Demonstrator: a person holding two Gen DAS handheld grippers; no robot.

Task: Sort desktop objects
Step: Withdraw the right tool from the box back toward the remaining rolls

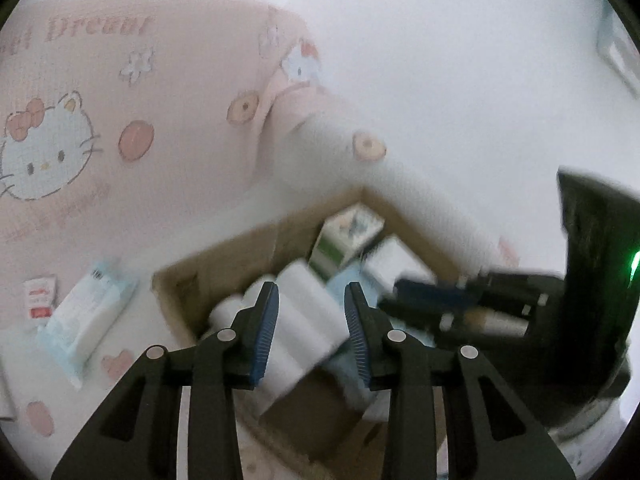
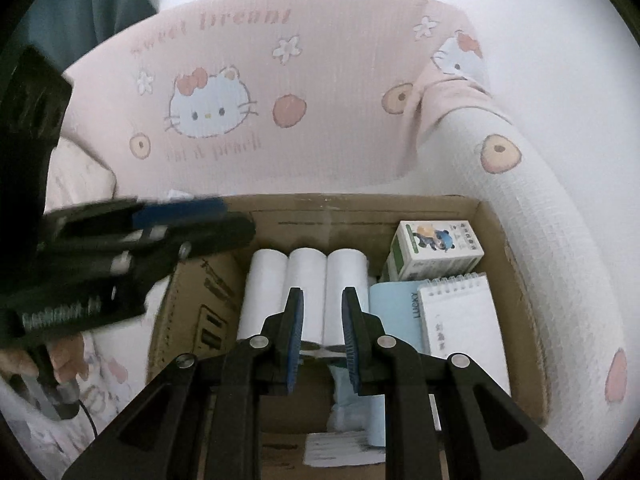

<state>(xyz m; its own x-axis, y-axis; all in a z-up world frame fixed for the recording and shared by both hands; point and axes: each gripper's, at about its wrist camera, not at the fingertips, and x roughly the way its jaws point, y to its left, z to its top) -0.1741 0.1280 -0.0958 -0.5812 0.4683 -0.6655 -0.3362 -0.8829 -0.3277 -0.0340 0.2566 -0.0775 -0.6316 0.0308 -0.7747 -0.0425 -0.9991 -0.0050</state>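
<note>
The pink padded cloth with a white cat print (image 2: 304,92) is showing "Sweet Dream" in dark pink letters along its top and a blurred line below the cat's face that seems to read "eat a peach". The light blue flat book (image 2: 394,320) in the brown cardboard box (image 2: 496,224) is carrying "LUCKY" along its spine edge. Print on the small white and green carton (image 2: 436,252) is staying too small to read.

Left tongs (image 1: 312,328) stand parted and empty; right tongs (image 2: 320,340) are nearly closed, gripping nothing.
</note>
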